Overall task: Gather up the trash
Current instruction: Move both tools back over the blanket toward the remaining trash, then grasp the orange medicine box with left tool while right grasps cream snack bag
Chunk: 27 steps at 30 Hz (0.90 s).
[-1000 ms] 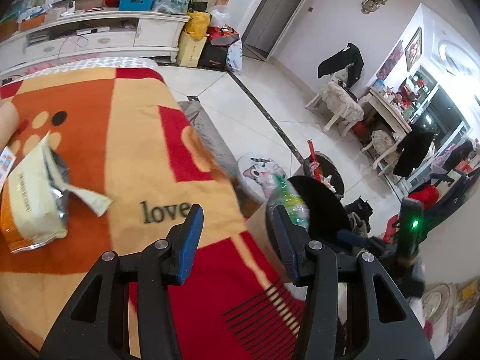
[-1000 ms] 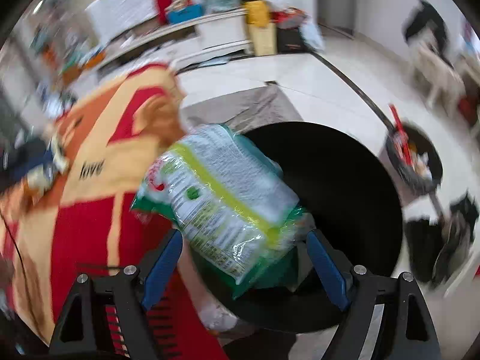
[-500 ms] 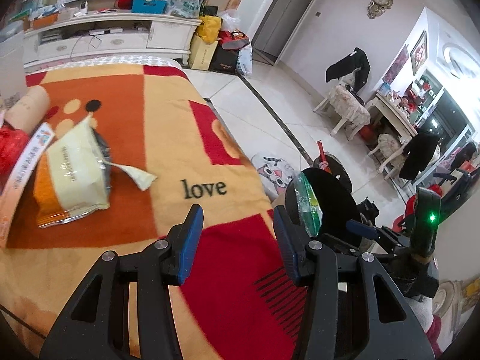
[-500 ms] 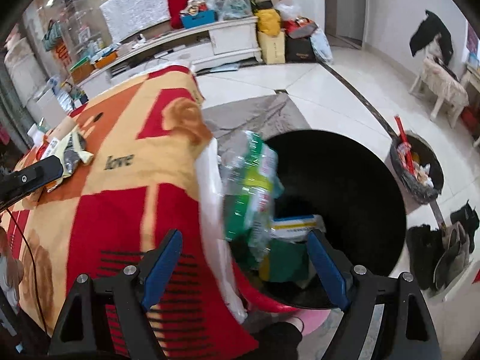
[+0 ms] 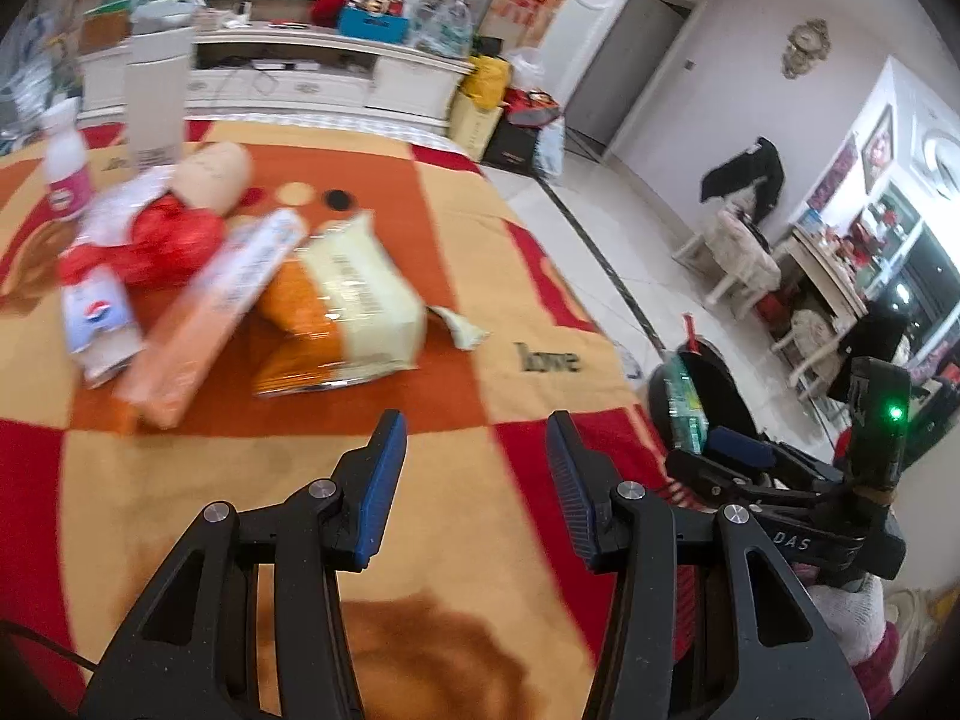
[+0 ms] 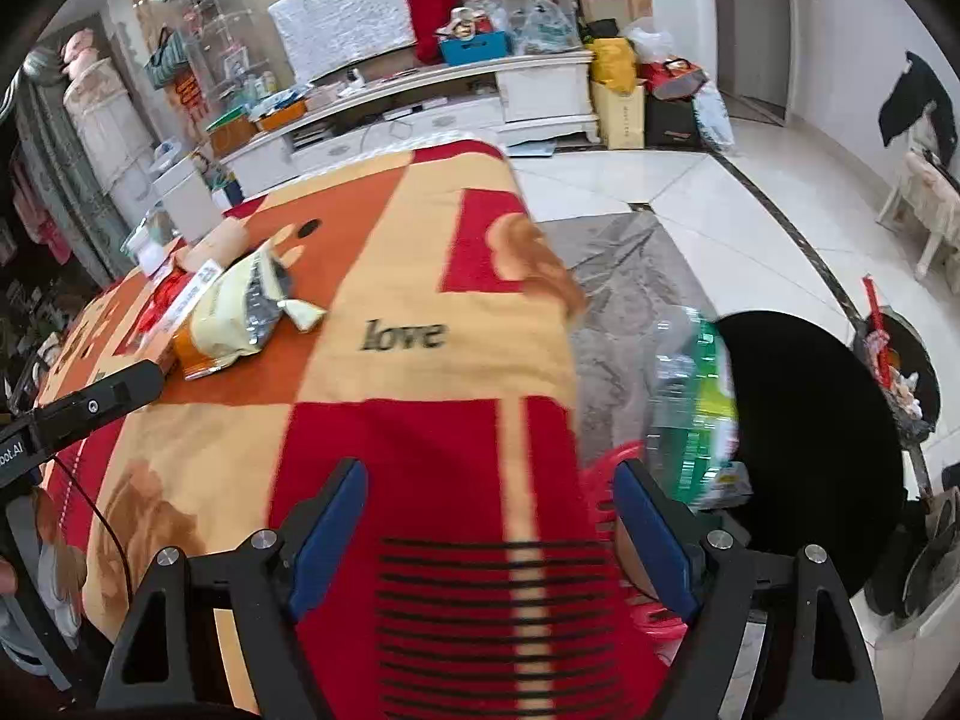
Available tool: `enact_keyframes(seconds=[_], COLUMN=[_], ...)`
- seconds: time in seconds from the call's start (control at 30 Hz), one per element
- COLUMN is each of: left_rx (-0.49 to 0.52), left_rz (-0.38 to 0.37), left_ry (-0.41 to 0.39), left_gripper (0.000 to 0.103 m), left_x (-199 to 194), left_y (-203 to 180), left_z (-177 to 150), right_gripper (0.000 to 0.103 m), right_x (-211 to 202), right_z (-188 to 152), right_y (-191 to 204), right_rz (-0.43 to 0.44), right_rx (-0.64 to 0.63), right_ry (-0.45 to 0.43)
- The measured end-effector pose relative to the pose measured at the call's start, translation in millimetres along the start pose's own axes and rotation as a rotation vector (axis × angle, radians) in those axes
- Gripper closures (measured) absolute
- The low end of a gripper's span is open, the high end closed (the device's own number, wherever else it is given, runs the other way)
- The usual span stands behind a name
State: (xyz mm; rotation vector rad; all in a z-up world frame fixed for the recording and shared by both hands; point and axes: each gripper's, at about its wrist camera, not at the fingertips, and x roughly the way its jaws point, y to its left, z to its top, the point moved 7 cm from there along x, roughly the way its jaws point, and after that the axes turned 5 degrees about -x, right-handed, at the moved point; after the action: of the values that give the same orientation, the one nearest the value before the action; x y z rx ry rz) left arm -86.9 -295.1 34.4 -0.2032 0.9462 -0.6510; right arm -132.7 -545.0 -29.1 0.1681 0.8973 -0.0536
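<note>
The left wrist view looks down at a slant from just above the desk (image 5: 456,480), near its close edge, toward the far edge and the white cabinet (image 5: 336,72) behind. The right wrist view sits at the near right corner, slanting down across the desk (image 6: 420,420) and the black bin (image 6: 816,420) beside its right edge. Both share the blanket's "love" lettering (image 5: 549,358), the torn snack bag (image 6: 240,312) and the bin.

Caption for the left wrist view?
Open left gripper above the patchwork blanket, facing a yellow-orange snack bag among remaining trash.
</note>
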Motion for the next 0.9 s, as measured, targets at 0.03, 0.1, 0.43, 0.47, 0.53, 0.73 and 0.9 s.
enact_keyframes(seconds=[0.03,0.1,0.43,0.47,0.53,0.73,0.9], left_rx=[-0.005,-0.015,-0.113,-0.122,-0.138,-0.153,-0.109], left_rz=[0.014,0.036,0.158,0.169,0.185,0.120,0.066], left_ry=[-0.007,-0.017,-0.022,-0.020,-0.008,-0.001,0.061], left_gripper=[0.056,0.056,0.054,0.054,0.048,0.040,0.033], left_x=[-4.7,-13.1,-50.6,-52.0,-52.6,-45.2,-12.9], left_y=[7.8,22.5,116.2,123.5,136.6,137.1,118.0], left_z=[-0.8,-3.2,-17.3,-17.3,-16.1,5.4,30.7], right_gripper=[0.020,0.020,0.020,0.020,0.020,0.020,0.020], right_x=[-0.3,0.9,28.1,30.9,38.6,53.3,61.6], right_z=[0.9,4.5,18.9,18.8,20.4,35.0,47.2], right_y=[7.1,22.8,92.6,97.0,109.4,133.9,137.1], right_rz=[0.007,0.021,0.119,0.128,0.149,0.168,0.170], right_rx=[-0.012,-0.035,-0.117,-0.123,-0.138,-0.170,-0.163], right_ry=[-0.007,-0.029,-0.004,0.002,0.015,0.022,0.028])
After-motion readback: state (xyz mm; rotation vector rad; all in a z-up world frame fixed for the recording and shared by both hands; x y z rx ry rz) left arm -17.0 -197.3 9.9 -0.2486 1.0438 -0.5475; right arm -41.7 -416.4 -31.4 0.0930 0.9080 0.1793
